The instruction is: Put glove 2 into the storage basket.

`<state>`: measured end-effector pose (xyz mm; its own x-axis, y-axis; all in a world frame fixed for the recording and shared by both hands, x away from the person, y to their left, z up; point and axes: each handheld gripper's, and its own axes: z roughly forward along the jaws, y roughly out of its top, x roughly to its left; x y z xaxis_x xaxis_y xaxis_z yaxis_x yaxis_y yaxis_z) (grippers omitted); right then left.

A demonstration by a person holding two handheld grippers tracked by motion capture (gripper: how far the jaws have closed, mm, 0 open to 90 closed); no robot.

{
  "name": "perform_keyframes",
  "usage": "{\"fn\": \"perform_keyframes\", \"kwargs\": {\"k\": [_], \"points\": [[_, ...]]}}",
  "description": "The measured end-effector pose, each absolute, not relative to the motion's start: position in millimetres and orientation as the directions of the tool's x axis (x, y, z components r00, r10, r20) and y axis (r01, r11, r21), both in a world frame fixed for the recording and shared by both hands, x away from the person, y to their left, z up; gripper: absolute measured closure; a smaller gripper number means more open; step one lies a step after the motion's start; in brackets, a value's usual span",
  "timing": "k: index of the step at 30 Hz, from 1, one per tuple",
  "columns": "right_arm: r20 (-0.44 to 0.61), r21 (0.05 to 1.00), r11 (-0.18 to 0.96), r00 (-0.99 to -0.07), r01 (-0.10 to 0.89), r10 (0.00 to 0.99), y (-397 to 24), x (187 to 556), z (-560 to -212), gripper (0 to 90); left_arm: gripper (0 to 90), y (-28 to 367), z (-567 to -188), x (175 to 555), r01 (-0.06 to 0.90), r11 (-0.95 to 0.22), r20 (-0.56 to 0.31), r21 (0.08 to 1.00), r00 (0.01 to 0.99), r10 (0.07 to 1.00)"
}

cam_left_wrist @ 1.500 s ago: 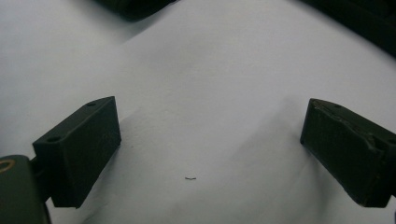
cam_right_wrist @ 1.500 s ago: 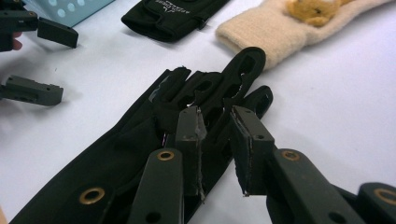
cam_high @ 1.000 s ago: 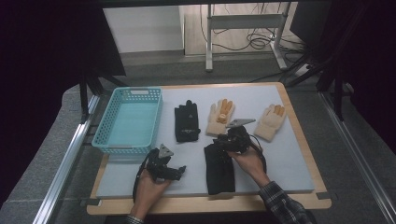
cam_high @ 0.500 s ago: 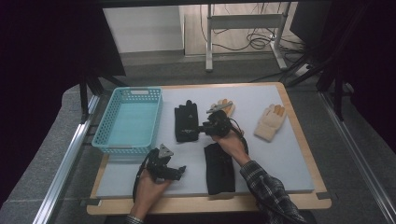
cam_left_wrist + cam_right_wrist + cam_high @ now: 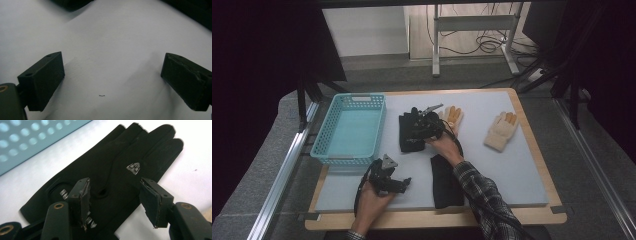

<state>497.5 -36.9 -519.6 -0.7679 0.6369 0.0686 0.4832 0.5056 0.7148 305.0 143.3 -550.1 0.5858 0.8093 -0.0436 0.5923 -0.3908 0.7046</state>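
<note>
High view, right gripper (image 5: 418,121): over the black glove (image 5: 410,136) that lies just right of the blue basket (image 5: 349,131); reaching is the step in hand.
High view, left gripper (image 5: 399,184): low on the mat (image 5: 512,165), well apart from the gloves.
Left gripper view: jaws wide apart, bare mat between.
Right gripper view: jaws have just been opening and stand apart above the black glove (image 5: 110,177), pads not pressing.
Next move: likely lower, then close on the fabric near the palm.
</note>
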Motion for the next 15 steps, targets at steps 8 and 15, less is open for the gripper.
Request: {"fn": "perform_keyframes", "kwargs": {"k": [8,15], "points": [[0.006,0.684,0.554,-0.762,0.475,0.647,-24,505,-528,41.1,5.6,143,-550,305,0.592,-0.391,-0.044,0.705,0.586,0.809],[0.040,0.675,0.544,-0.761,0.499,0.648,-19,504,-529,81.3,5.6,143,-550,305,0.592,-0.391,-0.043,0.705,0.586,0.809]]}}
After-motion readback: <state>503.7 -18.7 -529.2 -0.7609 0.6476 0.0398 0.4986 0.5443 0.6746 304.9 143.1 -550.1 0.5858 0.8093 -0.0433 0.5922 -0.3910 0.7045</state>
